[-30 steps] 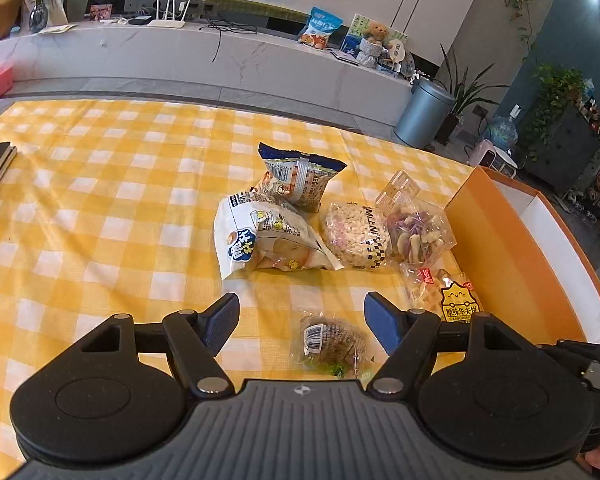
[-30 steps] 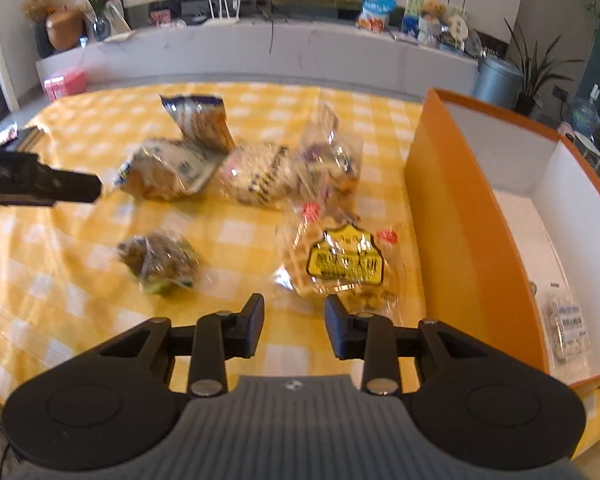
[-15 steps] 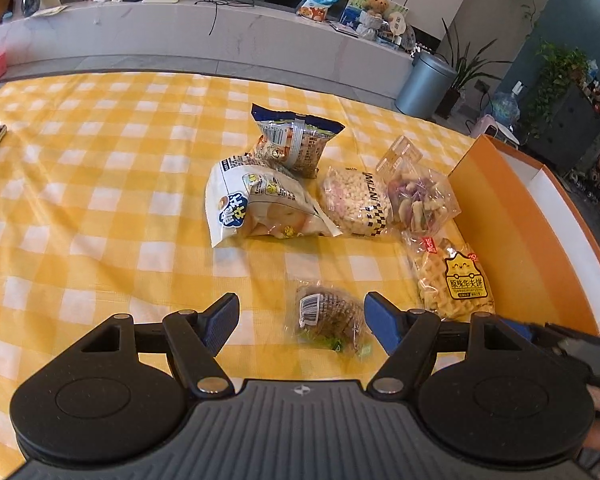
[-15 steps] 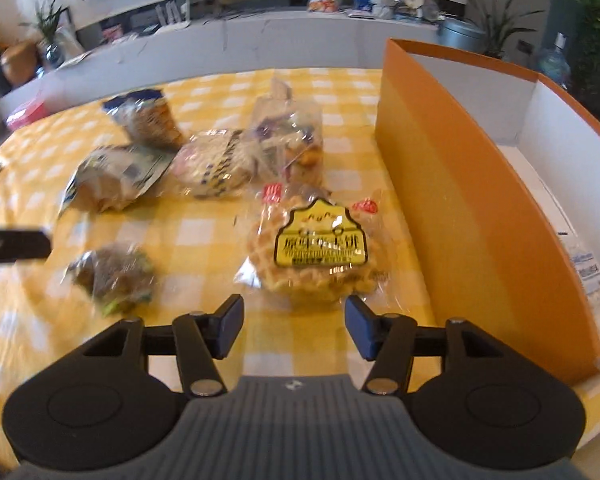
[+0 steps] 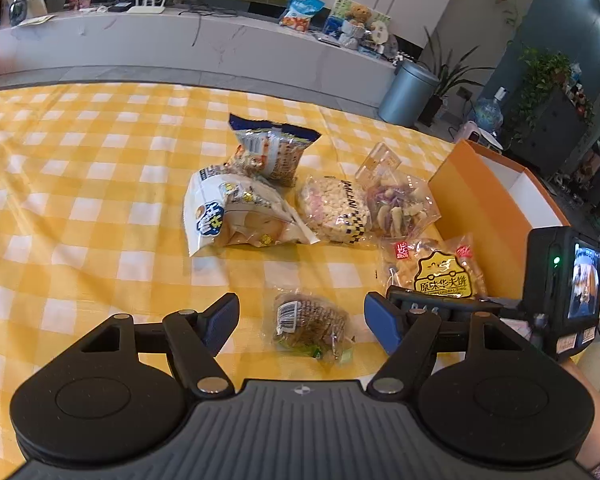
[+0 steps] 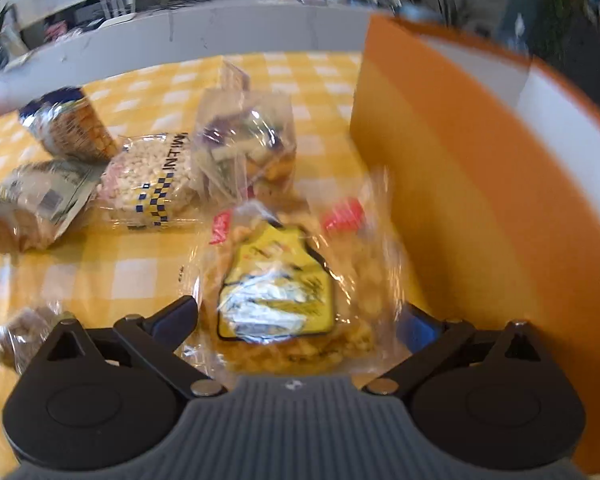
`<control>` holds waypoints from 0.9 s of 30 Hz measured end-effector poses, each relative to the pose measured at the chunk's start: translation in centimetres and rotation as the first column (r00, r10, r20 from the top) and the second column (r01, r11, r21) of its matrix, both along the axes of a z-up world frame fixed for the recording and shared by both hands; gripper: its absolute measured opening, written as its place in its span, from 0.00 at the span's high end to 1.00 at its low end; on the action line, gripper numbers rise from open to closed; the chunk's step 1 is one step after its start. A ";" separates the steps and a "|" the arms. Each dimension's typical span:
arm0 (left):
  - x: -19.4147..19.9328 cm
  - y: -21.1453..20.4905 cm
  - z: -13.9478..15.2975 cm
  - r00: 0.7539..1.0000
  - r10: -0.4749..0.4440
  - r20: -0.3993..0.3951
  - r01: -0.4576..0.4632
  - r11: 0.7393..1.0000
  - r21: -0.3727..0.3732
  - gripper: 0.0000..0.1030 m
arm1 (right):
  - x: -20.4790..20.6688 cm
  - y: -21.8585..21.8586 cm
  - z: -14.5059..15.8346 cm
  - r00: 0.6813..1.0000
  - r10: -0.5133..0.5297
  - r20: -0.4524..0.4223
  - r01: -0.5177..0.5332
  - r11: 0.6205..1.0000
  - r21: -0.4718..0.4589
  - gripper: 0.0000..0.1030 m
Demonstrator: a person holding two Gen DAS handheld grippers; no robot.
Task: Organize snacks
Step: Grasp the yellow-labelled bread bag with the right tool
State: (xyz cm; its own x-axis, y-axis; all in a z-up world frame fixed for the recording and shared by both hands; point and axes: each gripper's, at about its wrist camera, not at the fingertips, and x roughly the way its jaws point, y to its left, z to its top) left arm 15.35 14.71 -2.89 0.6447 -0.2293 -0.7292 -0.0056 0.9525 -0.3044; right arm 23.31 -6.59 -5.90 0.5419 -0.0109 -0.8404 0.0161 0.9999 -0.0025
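Several snack packs lie on a yellow checked cloth beside an orange box (image 5: 496,216) (image 6: 452,184). My right gripper (image 6: 300,324) hangs over the waffle pack (image 6: 280,292) (image 5: 440,272); its jaws are opening, wide on either side of the pack, pads apart from it. My left gripper (image 5: 302,316) stands open above a small brown cake pack (image 5: 310,324) that lies between its fingers, untouched. Farther back lie a white bread bag (image 5: 236,216), a blue-topped bag (image 5: 272,148), a rice cracker pack (image 5: 336,208) (image 6: 152,180) and a clear bag of mixed chips (image 5: 396,200) (image 6: 244,144).
The right gripper's body with its camera (image 5: 560,292) shows at the right edge of the left wrist view, a hand beneath it. A long marble counter (image 5: 180,44) and a grey bin (image 5: 408,92) stand beyond the table. The cloth's left half (image 5: 60,184) carries no packs.
My right gripper has opened wide and moved down and toward the box, so the waffle pack now sits between its jaws. The left gripper has hardly shifted.
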 end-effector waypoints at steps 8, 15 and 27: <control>0.1 0.3 -0.3 1.000 0.012 -0.014 -0.012 1.000 -0.018 0.18 | -1.4 -0.5 0.8 0.993 0.119 0.003 -0.119 0.992 0.029 0.32; 0.1 -0.1 -0.4 1.000 -0.002 -0.020 0.001 1.000 -0.009 0.19 | -4.5 -1.2 1.5 0.967 0.244 -0.070 -0.238 0.968 0.083 0.35; -0.1 -0.8 0.0 0.998 -0.055 0.021 0.054 0.998 0.016 0.19 | -4.5 0.8 0.2 0.964 0.266 0.024 -0.268 0.960 0.085 0.03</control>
